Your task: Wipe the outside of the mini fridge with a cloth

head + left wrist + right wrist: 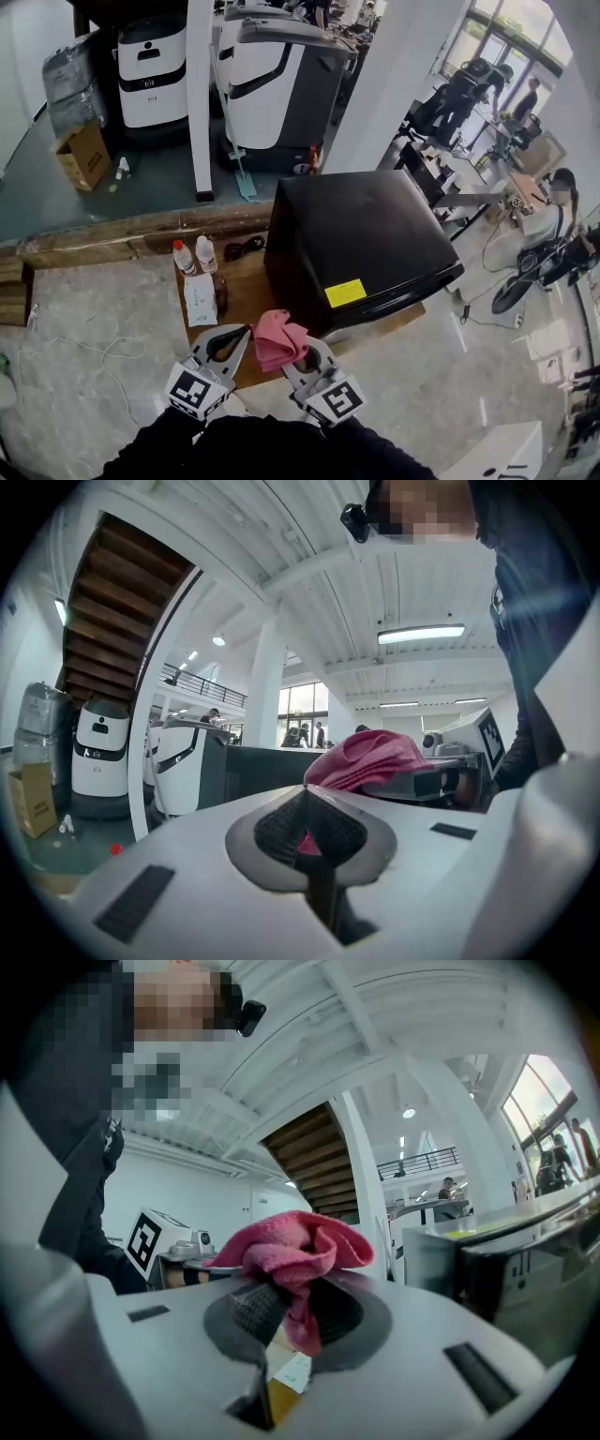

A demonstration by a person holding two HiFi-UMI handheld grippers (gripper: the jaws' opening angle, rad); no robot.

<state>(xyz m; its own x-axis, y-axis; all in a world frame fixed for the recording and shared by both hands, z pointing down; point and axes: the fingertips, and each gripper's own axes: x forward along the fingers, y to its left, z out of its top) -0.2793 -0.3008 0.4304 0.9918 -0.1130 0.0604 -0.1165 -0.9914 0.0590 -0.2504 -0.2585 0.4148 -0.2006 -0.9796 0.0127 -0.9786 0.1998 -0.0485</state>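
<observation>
Cloth pinched short of the fridge

Cloth first: we see the pink cloth (279, 339) bunched in a loose wad above the near edge of the wooden table (246, 291). The right hand-held gripper (286, 1302) has its jaws clamped on the wad, with folds spilling over the top and a tail hanging down between the pads. The left hand-held gripper (305, 803) sits at 9 o'clock of the cloth. Its jaws are pressed together, and a sliver of pink shows between the pads, so it seems to nip the cloth's edge.

The black mini fridge (366, 244) stands on the table at 1 o'clock of the cloth, with a yellow sticker (345, 292) on its top near the front edge. From the head view we cannot tell whether the cloth touches the fridge's front.

At 11 o'clock of the cloth, two small bottles (194, 255) stand side by side, with a white packet (200, 298) lying just in front of them. A black cable (246, 247) lies coiled at 12 o'clock, beside the fridge.
</observation>
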